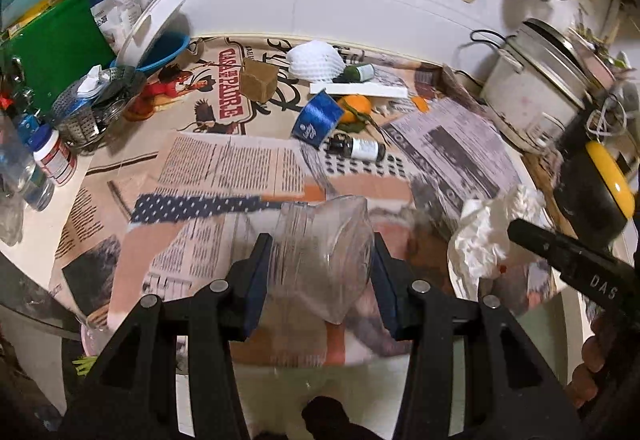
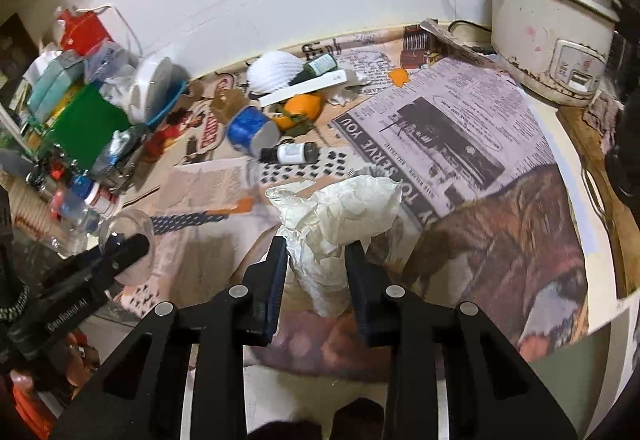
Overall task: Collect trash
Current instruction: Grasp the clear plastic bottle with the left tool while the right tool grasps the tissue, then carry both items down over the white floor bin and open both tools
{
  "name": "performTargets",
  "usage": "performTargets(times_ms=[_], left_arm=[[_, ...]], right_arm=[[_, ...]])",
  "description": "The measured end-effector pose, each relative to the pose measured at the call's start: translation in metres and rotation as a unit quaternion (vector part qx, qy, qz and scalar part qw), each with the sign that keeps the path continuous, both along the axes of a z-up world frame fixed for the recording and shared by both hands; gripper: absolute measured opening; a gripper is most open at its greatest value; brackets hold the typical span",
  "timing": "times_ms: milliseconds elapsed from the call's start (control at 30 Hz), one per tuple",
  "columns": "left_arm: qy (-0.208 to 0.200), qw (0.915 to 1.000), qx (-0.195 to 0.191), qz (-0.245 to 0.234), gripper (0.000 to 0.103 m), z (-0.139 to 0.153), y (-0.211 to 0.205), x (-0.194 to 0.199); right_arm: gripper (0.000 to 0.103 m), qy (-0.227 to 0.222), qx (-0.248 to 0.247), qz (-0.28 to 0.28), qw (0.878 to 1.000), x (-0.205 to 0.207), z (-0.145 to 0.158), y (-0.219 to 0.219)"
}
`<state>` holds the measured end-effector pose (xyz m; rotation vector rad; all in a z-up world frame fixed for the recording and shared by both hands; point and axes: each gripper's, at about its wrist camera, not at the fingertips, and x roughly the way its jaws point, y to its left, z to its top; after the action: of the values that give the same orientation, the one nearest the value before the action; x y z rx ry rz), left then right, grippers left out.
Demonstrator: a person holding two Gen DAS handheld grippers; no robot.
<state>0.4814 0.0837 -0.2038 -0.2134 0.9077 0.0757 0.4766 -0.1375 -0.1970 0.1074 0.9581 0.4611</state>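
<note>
Over the newspaper-covered tabletop (image 1: 224,167), the left tool (image 1: 320,260) clamps what appears to be a crumpled clear plastic cup (image 1: 324,256) while the right tool (image 2: 316,264) pinches a wad of white paper (image 2: 340,215), both lifted clear for disposal, leaving more litter beside the orange (image 1: 354,107).

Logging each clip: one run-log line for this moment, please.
left tool: shut on clear plastic cup | right tool: shut on crumpled paper | both above newspaper | orange, bottles uncollected
</note>
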Motion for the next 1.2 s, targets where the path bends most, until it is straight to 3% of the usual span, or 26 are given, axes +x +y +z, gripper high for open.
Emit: performTargets(times_ms=[367,567,767,967,1200], left_arm=[[0.003,0.9972,-0.009,-0.074,0.046,-0.014,0.027,-0.106],[0.019,0.9944,0.002,-0.104,0.046,-0.036,0.037,-0.161],[0.054,0.9914,-0.009,-0.119,0.046,-0.072,0.034,-0.188],[0.085,0.9895,-0.026,-0.114,0.046,-0.132,0.022,-0.194],[0.106,0.9893,-0.060,-0.080,0.046,-0.249,0.002,-0.185]], right_arm=[[0.027,-0.014,-0.006,-0.047,0.999,-0.110,-0.006,0.032],[0.027,0.000,0.002,-0.065,0.998,-0.167,-0.027,0.050],[0.027,0.026,-0.012,-0.069,0.997,-0.197,-0.058,0.053],[0.027,0.053,-0.034,-0.060,0.996,-0.203,-0.110,0.045],[0.027,0.076,-0.053,-0.040,0.995,-0.190,-0.214,0.026]])
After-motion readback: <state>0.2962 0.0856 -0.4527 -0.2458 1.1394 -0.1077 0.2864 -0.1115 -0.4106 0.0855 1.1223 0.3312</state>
